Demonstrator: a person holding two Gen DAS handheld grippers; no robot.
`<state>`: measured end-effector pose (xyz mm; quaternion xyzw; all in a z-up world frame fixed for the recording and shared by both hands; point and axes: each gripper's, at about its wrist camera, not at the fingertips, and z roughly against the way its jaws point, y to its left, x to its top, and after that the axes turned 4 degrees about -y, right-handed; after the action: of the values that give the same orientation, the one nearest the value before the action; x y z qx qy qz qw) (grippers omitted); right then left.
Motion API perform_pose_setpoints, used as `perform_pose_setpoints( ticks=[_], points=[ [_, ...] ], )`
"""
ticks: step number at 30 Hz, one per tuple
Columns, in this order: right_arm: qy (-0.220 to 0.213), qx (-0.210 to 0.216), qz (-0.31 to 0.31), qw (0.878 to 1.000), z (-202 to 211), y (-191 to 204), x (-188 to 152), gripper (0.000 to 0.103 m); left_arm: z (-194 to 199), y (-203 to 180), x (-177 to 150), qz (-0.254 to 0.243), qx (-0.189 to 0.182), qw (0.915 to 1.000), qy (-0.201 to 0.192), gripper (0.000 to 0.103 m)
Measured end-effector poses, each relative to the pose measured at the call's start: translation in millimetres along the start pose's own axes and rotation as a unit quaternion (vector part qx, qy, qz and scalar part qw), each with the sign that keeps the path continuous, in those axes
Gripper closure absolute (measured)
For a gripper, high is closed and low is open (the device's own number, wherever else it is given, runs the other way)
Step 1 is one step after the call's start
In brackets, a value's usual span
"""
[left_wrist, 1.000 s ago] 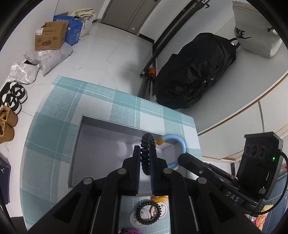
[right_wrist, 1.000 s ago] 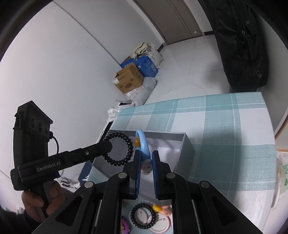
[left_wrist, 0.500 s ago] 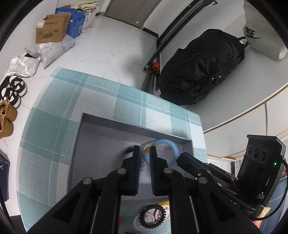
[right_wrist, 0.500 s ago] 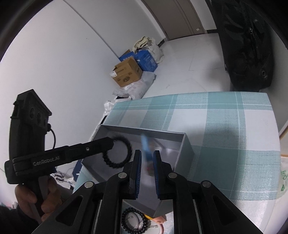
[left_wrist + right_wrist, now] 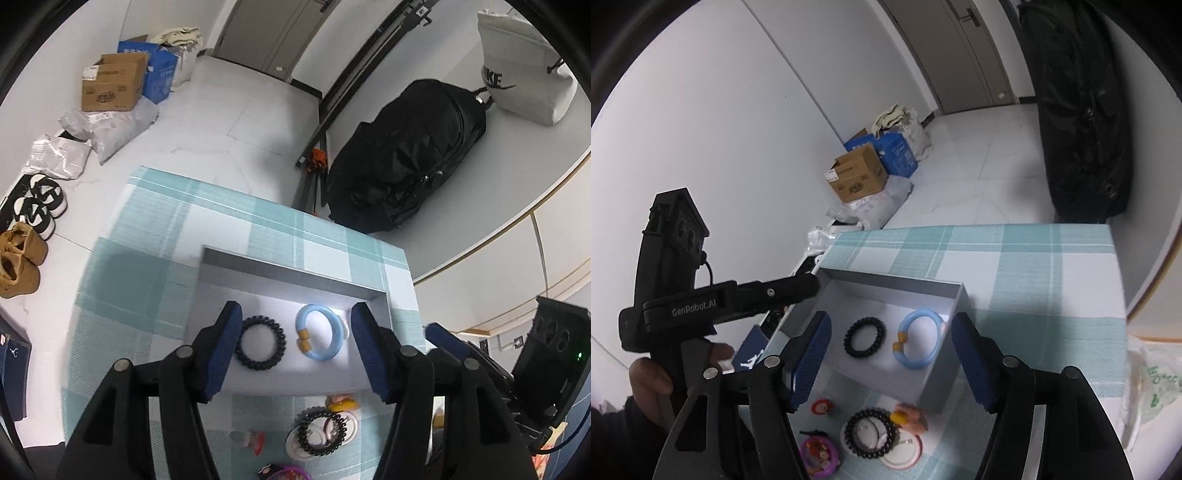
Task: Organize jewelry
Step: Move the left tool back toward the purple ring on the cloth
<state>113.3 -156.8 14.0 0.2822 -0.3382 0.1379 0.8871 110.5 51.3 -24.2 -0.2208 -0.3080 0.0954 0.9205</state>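
A grey open box (image 5: 291, 275) (image 5: 897, 286) sits on the checked cloth. Flat on its floor lie a black coil bracelet (image 5: 259, 347) (image 5: 865, 337) and, to its right, a light blue bangle (image 5: 320, 338) (image 5: 919, 339) with amber beads. My left gripper (image 5: 295, 349) hangs above the box, jaws opening, nothing pressed between the pads. My right gripper (image 5: 891, 356) hovers over the box's near side, jaws also opening and empty. In the right wrist view the left gripper's finger (image 5: 783, 290) reaches over the box's left rim. Another black coil bracelet (image 5: 322, 432) (image 5: 870, 428) lies on white rings in front of the box.
In front of the box lie a yellow and pink clip (image 5: 908, 419), a small red piece (image 5: 823, 407) and a purple ring (image 5: 817, 455). A black backpack (image 5: 402, 162) stands past the table's far edge. Boxes (image 5: 112, 86) and shoes (image 5: 22, 258) are on the floor at left.
Both grippers went from shut to open. The black coil bracelet left the left gripper and the blue bangle left the right one; both now lie in the box. Both grippers drew back slightly.
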Motion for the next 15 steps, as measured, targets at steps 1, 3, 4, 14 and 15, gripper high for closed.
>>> perform_pose_setpoints(
  ticks=[1,3,4,14,15],
  points=[
    [-0.003,-0.005,0.005,1.000,3,1,-1,0.033,4,1,-2,-0.001,0.008,0.9999,-0.007,0.047],
    [-0.014,-0.022,0.023,0.999,13,6,-7,0.027,11,0,-8,-0.013,0.022,0.9994,-0.021,0.046],
    [-0.020,-0.027,0.029,0.999,17,8,-9,0.025,14,0,-10,-0.021,0.031,0.9990,-0.024,0.046],
    [-0.060,-0.053,0.057,0.995,39,22,-41,0.006,35,0,-49,-0.069,0.094,0.9925,-0.037,0.039],
    [-0.062,-0.054,0.058,0.995,40,23,-43,0.006,37,0,-52,-0.072,0.097,0.9920,-0.036,0.038]
  ],
)
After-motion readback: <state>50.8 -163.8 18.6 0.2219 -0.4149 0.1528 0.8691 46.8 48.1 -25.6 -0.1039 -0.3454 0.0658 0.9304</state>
